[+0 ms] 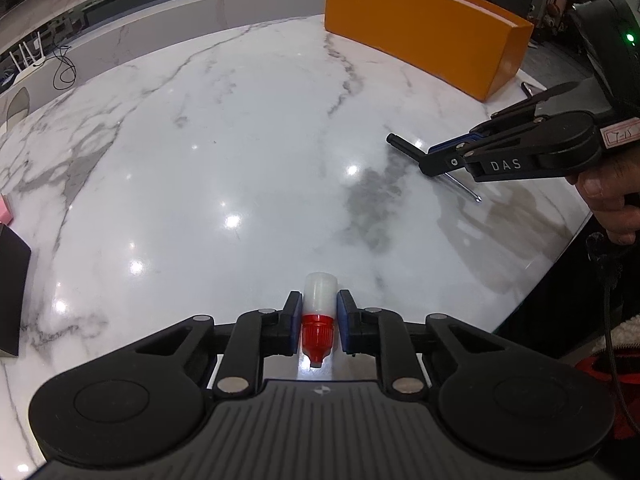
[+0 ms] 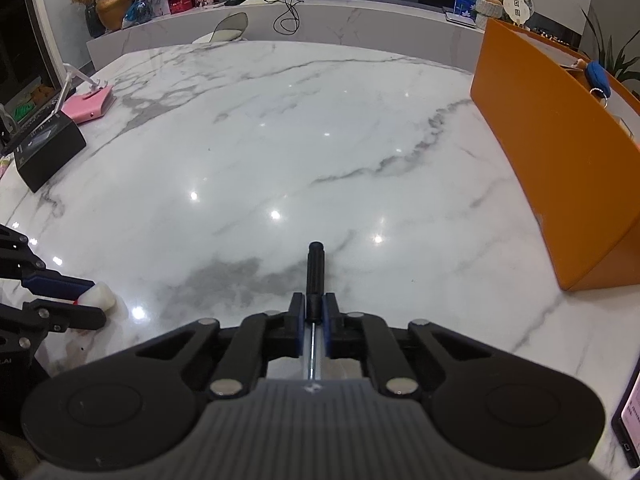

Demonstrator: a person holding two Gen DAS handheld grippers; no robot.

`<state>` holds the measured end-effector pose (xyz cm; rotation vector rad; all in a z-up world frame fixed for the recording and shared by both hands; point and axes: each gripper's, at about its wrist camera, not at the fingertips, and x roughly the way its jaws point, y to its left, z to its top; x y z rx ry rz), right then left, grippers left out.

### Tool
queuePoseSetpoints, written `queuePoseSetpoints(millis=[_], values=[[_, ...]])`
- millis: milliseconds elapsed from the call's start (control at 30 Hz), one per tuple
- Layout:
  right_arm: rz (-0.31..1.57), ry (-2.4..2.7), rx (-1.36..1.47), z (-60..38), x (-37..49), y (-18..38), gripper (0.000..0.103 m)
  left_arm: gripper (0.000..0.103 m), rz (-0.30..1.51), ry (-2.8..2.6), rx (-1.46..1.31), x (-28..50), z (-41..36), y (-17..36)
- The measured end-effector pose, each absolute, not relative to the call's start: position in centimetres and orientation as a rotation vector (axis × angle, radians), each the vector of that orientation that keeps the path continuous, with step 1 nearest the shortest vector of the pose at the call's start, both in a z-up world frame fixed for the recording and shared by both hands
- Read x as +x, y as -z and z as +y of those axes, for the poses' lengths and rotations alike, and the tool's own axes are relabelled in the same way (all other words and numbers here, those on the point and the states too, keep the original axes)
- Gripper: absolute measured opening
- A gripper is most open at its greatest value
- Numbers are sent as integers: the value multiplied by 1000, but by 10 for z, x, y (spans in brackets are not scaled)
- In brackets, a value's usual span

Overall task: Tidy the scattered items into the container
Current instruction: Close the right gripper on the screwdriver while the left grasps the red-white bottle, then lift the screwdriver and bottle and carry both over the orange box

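My left gripper [image 1: 318, 307] is shut on a small white bottle [image 1: 319, 293] with a red cap, its body pointing forward over the marble table [image 1: 224, 152]. My right gripper [image 2: 313, 309] is shut on a screwdriver [image 2: 315, 268] with a black handle; its metal shaft runs back between the fingers. In the left wrist view the right gripper [image 1: 430, 160] hovers at the right with the screwdriver [image 1: 404, 144], shaft tip near the tabletop. The orange container [image 1: 424, 28] stands at the far right, and it rises close on the right as the orange container [image 2: 560, 152]. The bottle [image 2: 98, 295] shows at the left.
A blue item [image 2: 598, 76] with a ring lies inside the container. A black box [image 2: 48, 152] and a pink box [image 2: 90, 106] sit at the table's left edge. A phone [image 2: 630, 412] lies at the near right corner. A hand [image 1: 612, 204] holds the right gripper.
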<state>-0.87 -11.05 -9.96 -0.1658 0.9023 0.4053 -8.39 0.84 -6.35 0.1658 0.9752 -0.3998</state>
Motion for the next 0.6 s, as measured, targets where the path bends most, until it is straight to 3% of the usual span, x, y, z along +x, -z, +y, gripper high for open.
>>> queuePoseSetpoints(millis=[333,600], values=[[816,-386,-104,-132,0,60,10,21,920,396,114,-72,7,38],[684,-312,-63,-173,25,1,10,21,779,408,116,-34,-22,-23]])
